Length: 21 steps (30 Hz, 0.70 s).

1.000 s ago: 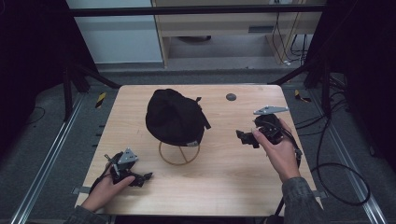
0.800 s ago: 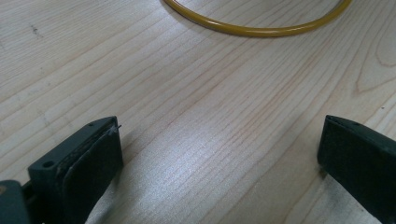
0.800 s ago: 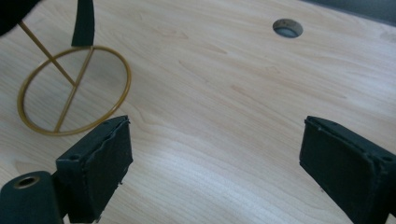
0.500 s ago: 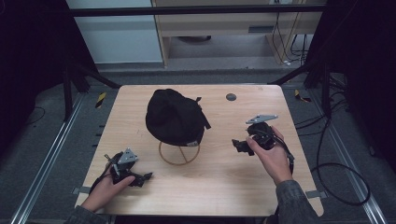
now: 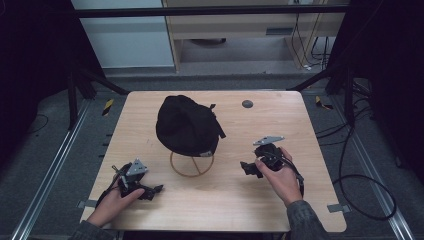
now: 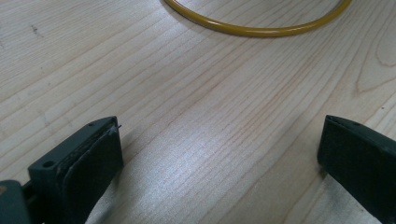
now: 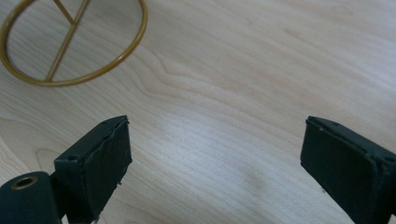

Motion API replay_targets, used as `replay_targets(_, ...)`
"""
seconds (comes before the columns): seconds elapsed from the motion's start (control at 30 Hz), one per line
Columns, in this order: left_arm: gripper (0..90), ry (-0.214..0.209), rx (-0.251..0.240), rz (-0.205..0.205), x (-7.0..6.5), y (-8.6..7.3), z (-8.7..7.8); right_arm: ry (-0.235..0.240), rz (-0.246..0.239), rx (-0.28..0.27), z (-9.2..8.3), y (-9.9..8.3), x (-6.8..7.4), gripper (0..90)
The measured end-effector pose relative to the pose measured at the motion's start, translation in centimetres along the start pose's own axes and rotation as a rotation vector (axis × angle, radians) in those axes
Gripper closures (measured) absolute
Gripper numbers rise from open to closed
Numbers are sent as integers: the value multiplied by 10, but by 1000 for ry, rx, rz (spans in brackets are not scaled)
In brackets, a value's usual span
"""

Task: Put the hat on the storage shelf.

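Observation:
A black cap rests on a stand whose gold wire ring base lies on the wooden table. My left gripper lies low at the table's front left, jaws wide apart, nothing between them. Its own view has bare wood between the jaws and an arc of the gold ring ahead. My right gripper is held right of the stand, open and empty. In the right gripper view the jaws frame bare wood, with the gold ring at upper left.
A small dark round disc lies near the table's far edge. Metal rails and dark frame posts run along both sides of the table, and cables trail on the floor at right.
My right gripper has moved left and toward the front, closer to the stand's ring. The left gripper and the cap have stayed put.

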<state>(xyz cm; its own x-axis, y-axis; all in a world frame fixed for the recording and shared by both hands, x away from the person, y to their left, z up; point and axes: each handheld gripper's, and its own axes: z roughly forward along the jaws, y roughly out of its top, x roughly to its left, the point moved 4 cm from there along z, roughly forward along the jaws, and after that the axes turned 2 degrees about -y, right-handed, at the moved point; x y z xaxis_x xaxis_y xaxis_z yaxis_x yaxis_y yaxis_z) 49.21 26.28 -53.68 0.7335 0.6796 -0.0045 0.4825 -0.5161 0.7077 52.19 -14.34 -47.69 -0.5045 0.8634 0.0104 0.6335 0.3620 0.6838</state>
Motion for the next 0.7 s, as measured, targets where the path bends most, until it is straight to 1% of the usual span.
replay_targets(0.03,0,0,0,0,0,0,0,0,0,0,0,0,0,88)
replay_targets(0.07,0,0,0,0,0,0,0,5,0,11,5,-4,3,88)
replay_targets(0.1,0,0,0,1,0,0,0,5,0,11,5,-4,3,88)
replay_targets(0.13,0,0,0,0,0,0,0,6,-2,17,8,-8,4,89)
replay_targets(0.2,0,0,0,0,0,0,0,9,2,20,10,-9,5,89)
replay_targets(0.23,0,0,0,0,0,0,0,5,-4,30,14,-13,7,92)
replay_targets(0.3,0,1,0,0,0,0,0,4,-8,30,15,-14,7,93)
replay_targets(0.33,0,0,0,0,0,0,0,10,-8,37,20,-18,9,92)
replay_targets(0.4,0,0,0,0,0,0,0,7,-9,42,22,-20,10,92)
replay_targets(0.5,0,1,0,0,0,0,0,4,-3,40,28,-25,11,93)
replay_targets(0.7,0,1,1,0,0,0,0,2,7,34,32,-28,9,94)
